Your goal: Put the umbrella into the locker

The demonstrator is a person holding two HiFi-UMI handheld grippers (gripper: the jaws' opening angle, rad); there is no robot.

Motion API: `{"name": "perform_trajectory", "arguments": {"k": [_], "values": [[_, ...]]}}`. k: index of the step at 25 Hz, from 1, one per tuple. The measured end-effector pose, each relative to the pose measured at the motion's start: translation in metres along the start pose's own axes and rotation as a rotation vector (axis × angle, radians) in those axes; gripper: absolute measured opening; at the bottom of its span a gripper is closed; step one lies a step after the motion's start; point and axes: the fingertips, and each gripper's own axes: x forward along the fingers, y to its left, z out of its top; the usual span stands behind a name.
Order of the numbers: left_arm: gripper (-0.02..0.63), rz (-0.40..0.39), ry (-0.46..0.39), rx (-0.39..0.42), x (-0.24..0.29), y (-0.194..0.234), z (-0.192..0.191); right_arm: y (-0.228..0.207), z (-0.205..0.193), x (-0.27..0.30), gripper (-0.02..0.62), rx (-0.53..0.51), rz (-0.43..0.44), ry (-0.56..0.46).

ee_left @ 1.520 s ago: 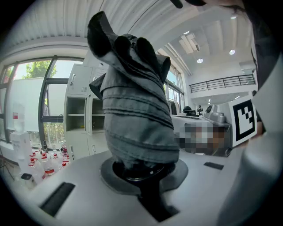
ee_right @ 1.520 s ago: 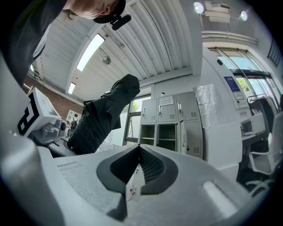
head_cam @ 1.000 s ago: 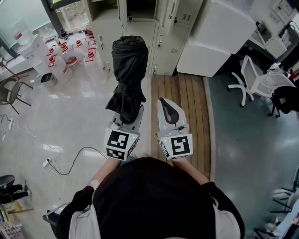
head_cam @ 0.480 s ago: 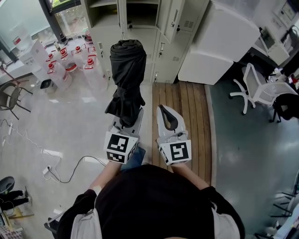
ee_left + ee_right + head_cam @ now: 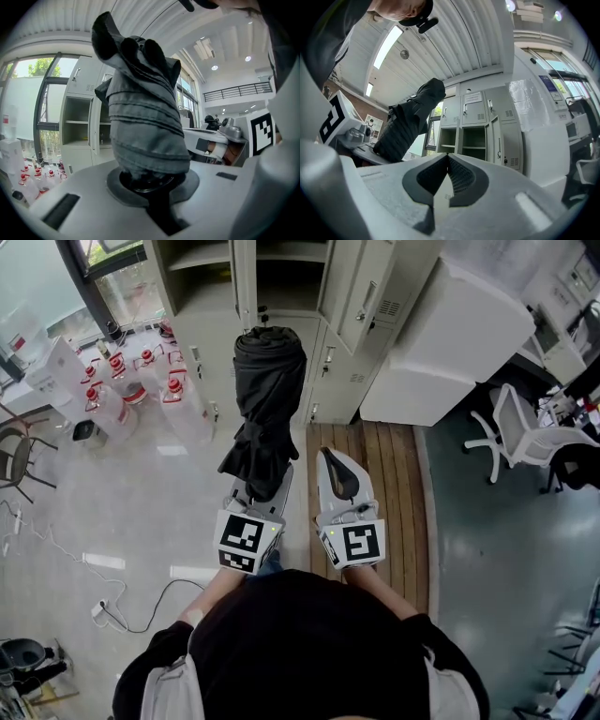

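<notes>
A folded black umbrella [image 5: 265, 404] stands upright from my left gripper [image 5: 262, 491], which is shut on its handle end. In the left gripper view the umbrella's grey folds [image 5: 140, 122] fill the middle, its base wedged between the jaws. My right gripper [image 5: 339, 474] is beside it on the right, shut with nothing between its pads. In the right gripper view the umbrella [image 5: 410, 124] leans at the left. The grey locker bank [image 5: 281, 296] is straight ahead, with open compartments [image 5: 473, 140] and an open door [image 5: 361, 296].
Water bottles [image 5: 141, 381] stand on the pale floor at the left, near a chair [image 5: 14, 451] and a cable [image 5: 131, 601]. A large white cabinet [image 5: 450, 334] sits right of the lockers. A wooden strip [image 5: 375, 474] runs underfoot. Office chairs [image 5: 525, 423] are at the right.
Both grippers and the umbrella have moved forward toward the lockers, which now loom larger and nearer. The grip on the umbrella is unchanged.
</notes>
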Motion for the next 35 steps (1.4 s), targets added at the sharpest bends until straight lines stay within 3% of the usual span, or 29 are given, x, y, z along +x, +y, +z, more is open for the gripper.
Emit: {"name": "perform_trajectory", "arguments": {"k": [9, 20, 35], "values": [[0.051, -0.068, 0.021, 0.011, 0.056, 0.062, 0.004, -0.021, -0.012, 0.081, 0.003, 0.018, -0.058, -0.003], [0.051, -0.121, 0.031, 0.0, 0.115, 0.097, 0.01, -0.049, -0.035, 0.136, 0.003, 0.023, -0.088, 0.036], [0.051, -0.107, 0.018, -0.012, 0.255, 0.155, 0.042, -0.149, -0.053, 0.265, 0.003, 0.023, -0.034, -0.004]]}}
